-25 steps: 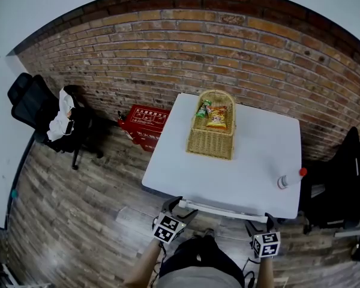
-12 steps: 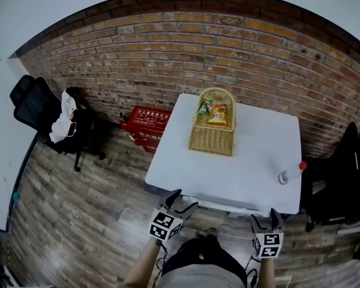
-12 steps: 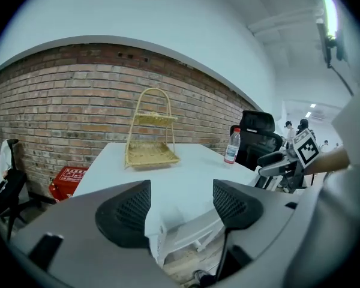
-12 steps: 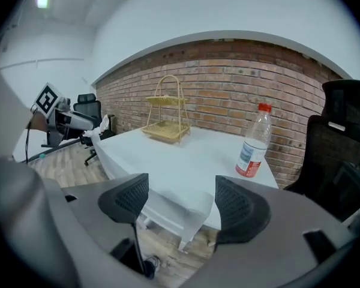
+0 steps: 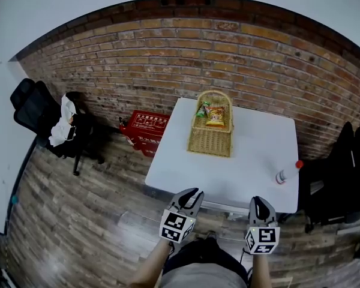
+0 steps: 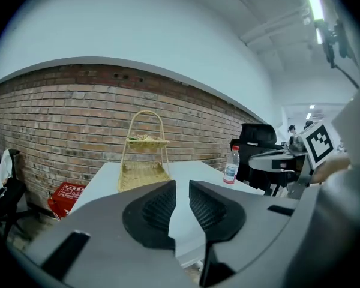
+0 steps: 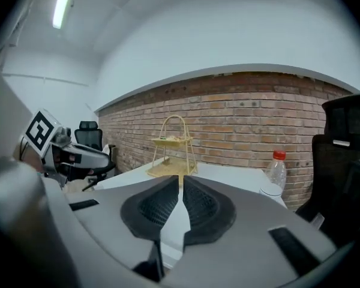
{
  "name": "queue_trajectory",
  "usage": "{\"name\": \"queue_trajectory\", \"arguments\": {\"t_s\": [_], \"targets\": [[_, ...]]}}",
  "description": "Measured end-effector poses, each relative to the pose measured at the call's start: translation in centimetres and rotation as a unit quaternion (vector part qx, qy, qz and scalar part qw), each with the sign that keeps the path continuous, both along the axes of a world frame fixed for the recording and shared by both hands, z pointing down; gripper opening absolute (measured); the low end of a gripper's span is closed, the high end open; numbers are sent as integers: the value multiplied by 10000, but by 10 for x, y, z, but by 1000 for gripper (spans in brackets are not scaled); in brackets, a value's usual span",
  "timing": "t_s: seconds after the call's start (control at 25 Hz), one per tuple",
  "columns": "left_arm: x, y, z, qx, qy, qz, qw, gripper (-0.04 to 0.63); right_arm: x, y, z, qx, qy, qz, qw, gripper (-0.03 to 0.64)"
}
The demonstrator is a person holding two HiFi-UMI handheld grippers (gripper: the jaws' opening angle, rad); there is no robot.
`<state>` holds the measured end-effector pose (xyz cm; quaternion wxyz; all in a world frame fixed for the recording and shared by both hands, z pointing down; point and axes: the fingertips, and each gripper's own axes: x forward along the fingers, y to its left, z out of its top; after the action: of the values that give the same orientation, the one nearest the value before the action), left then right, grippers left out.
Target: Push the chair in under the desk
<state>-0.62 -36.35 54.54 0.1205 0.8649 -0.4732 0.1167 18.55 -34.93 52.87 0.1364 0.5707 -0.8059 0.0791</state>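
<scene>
White desk (image 5: 228,161) seems to cover the chair (image 5: 225,207), of which only a pale sliver shows under its near edge, so the pushing looks done. Left tongs (image 5: 192,193) and right tongs (image 5: 258,202) have just been closing, both empty: left a slit apart, right together.

The white desk (image 5: 228,167) carries a wicker basket (image 5: 210,143) and a bottle (image 5: 286,174).

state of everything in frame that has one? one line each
left gripper: jaws have just been closing, narrow gap left, empty
right gripper: jaws have just been closing, pads together, empty
basket: upright on desk, snack packets inside
bottle: upright, red cap on
black chair at far left: white clothing draped on it
</scene>
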Motion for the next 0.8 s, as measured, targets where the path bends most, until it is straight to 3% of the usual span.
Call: {"name": "queue_trajectory", "arguments": {"t_s": [0.2, 0.36, 0.8], "targets": [[12, 1, -12, 29, 191, -166, 9997, 53, -15, -3, -6, -90, -421, 60, 9991, 23], [18, 4, -15, 198, 7, -244, 9995, 31, -22, -3, -12, -113, -592, 121, 9981, 17], [29, 6, -21, 169, 99, -329, 9993, 28, -24, -1, -12, -162, -605, 176, 9979, 15]]}}
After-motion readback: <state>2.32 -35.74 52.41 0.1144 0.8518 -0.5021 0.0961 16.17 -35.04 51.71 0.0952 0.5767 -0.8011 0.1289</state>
